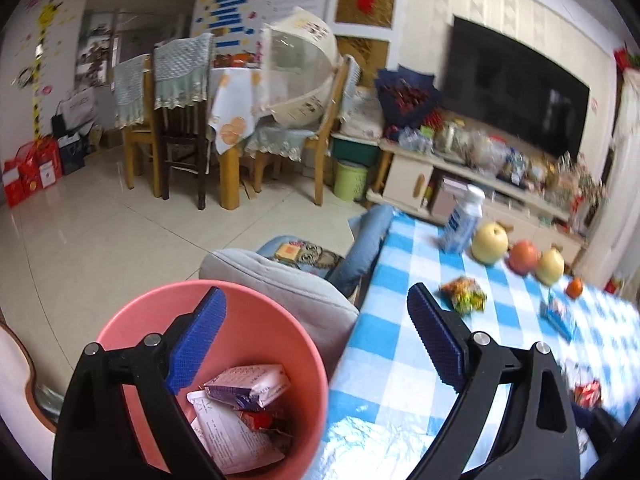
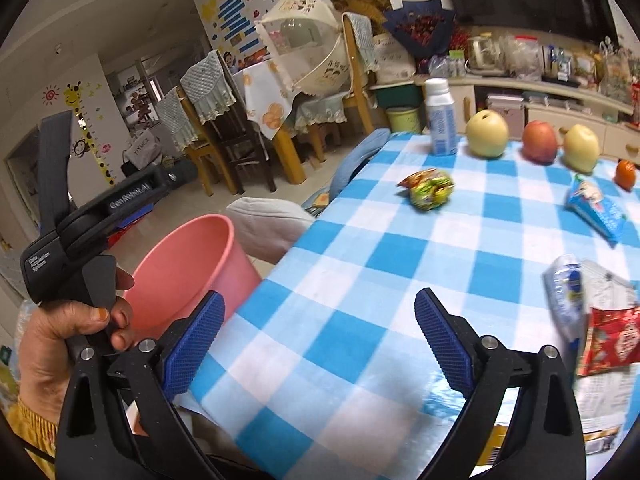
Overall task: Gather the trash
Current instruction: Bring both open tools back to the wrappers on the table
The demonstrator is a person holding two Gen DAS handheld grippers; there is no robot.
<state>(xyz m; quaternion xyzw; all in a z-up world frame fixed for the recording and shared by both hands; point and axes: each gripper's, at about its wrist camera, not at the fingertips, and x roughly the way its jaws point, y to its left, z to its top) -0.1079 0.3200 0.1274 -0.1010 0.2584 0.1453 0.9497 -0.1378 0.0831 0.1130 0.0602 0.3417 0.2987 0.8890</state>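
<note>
A pink bin [image 1: 240, 312] stands on the floor by the table's left edge, holding a purple-and-white packet [image 1: 248, 388] and crumpled papers. My left gripper [image 1: 316, 292] hangs open and empty, one finger over the bin and the other over the blue-checked tablecloth [image 1: 400, 360]. My right gripper [image 2: 320, 296] is open over the cloth, nothing between its fingers. On the cloth lie a yellow-green snack wrapper [image 2: 430, 190], a blue packet [image 2: 596, 208], a clear plastic bag [image 2: 568, 292], a red wrapper [image 2: 612, 340] and printed paper [image 2: 604, 408]. The bin [image 2: 188, 264] also shows in the right wrist view.
Along the far edge of the table stand a white bottle [image 2: 440, 120], two yellow pears [image 2: 486, 134], a red apple [image 2: 540, 142] and a small orange [image 2: 626, 174]. A grey cushion [image 2: 268, 228] sits beside the bin. A hand [image 2: 60, 332] grips the left tool's handle.
</note>
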